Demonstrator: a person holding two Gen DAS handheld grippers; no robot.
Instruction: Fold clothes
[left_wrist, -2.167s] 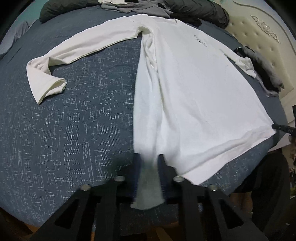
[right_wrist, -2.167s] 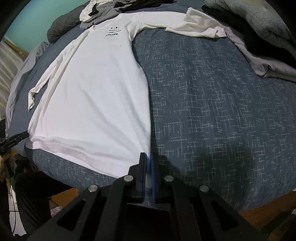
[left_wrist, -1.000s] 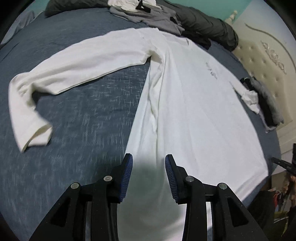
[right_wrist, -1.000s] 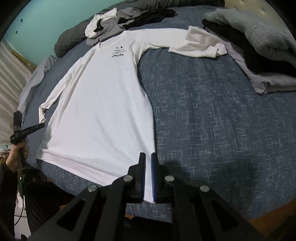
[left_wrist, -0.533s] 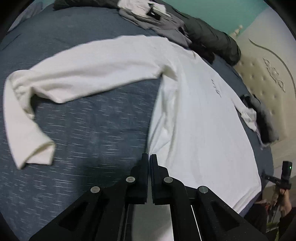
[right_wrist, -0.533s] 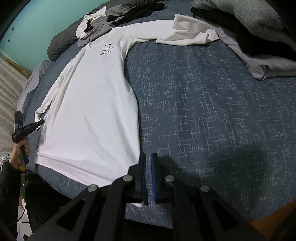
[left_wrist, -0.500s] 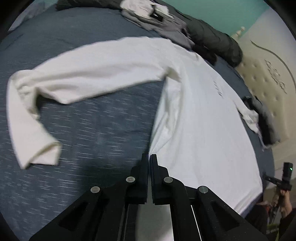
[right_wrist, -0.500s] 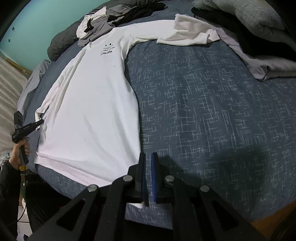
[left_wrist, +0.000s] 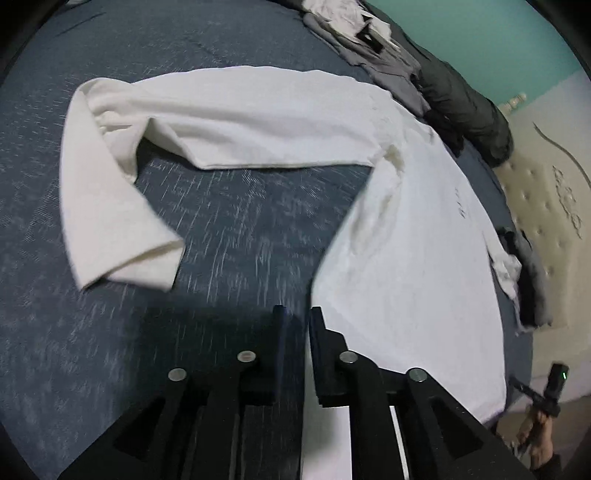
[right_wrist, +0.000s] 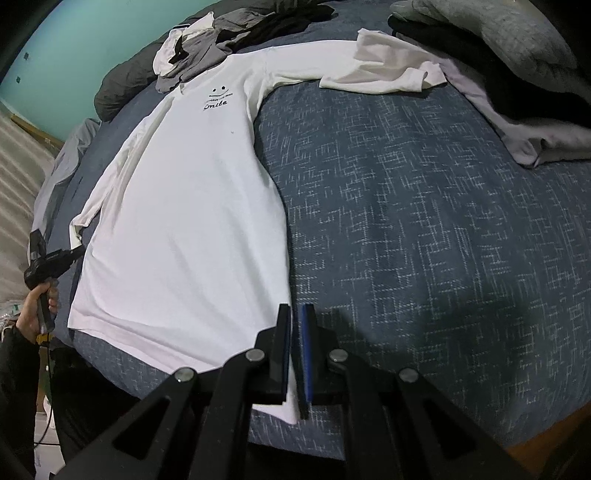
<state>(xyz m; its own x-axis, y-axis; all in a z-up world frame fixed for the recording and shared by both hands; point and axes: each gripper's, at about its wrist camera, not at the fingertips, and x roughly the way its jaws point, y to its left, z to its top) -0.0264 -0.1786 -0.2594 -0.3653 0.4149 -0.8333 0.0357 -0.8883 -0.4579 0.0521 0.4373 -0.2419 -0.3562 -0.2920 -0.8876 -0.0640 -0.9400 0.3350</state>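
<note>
Pinching white "Smile" shirt (right_wrist: 184, 229) hem, right gripper (right_wrist: 294, 325); left gripper (left_wrist: 295, 321) slightly parted, empty.

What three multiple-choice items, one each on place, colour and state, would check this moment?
1. Where is the grey clothes pile?
A. Beyond the white shirt's collar
B. On the shirt's hem
C. On the floor

2. What colour is the bedspread?
A. Plain red
B. Blue with pale flecks
C. Green

3. How does the white shirt lie?
A. Folded in half
B. Bunched in a ball
C. Spread out, print facing up

Key: 1 A, the pile sits past the neckline in the right wrist view; 2 B, flecked blue cloth surrounds the shirt; 3 C, the body lies flat with the "Smile" print showing.
</note>
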